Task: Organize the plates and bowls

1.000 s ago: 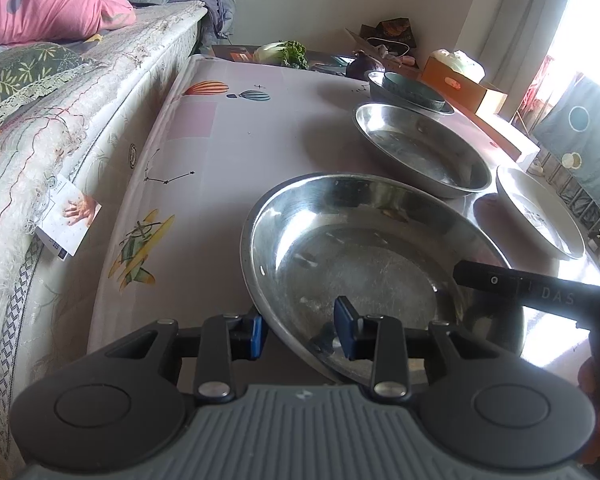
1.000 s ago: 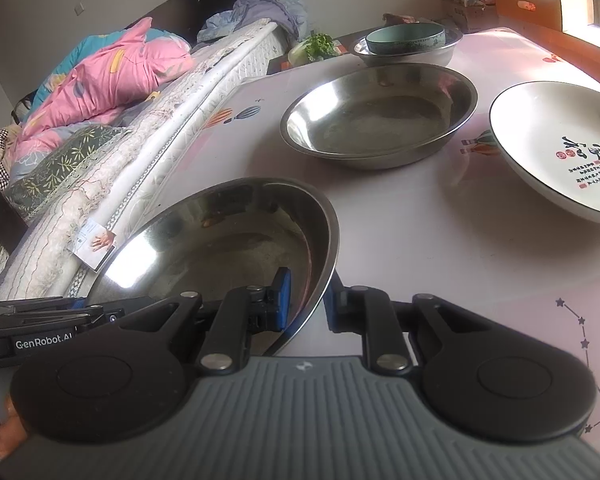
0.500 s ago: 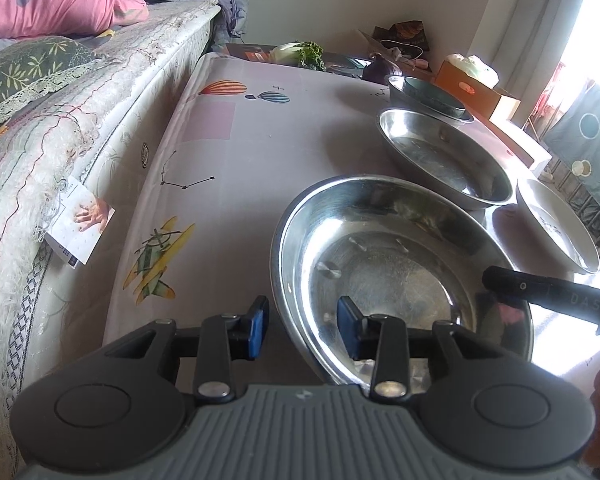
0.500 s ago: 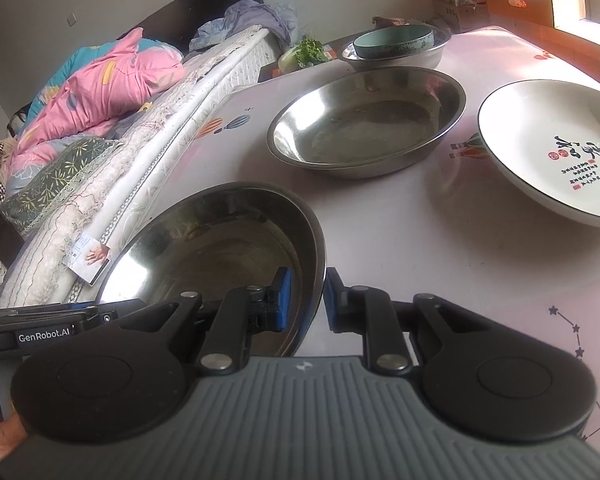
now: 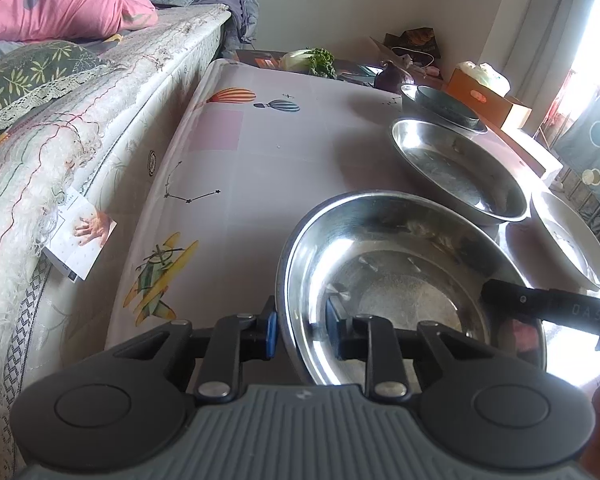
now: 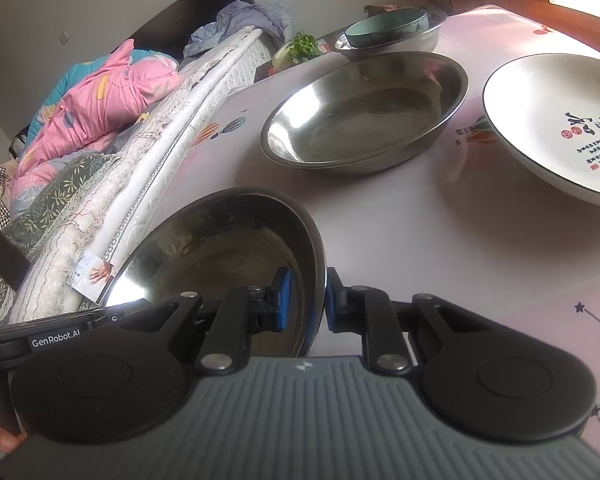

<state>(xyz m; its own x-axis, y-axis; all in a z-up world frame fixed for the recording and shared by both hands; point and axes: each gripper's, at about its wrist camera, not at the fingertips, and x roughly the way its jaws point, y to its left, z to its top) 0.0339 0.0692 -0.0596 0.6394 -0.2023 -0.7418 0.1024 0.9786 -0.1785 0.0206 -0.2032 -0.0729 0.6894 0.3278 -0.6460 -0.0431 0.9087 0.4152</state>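
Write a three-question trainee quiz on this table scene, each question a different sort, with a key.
1. True or false: the right gripper is shut on the rim of the near steel basin.
2. What sits inside the far steel bowl? A) a teal bowl B) a cup C) nothing
3. Fill in: the white plate bears printed ____ in black and red.

Key
1. True; the left gripper has just been closing on the opposite rim, which lies between its jaws.
2. A, the teal bowl.
3. characters
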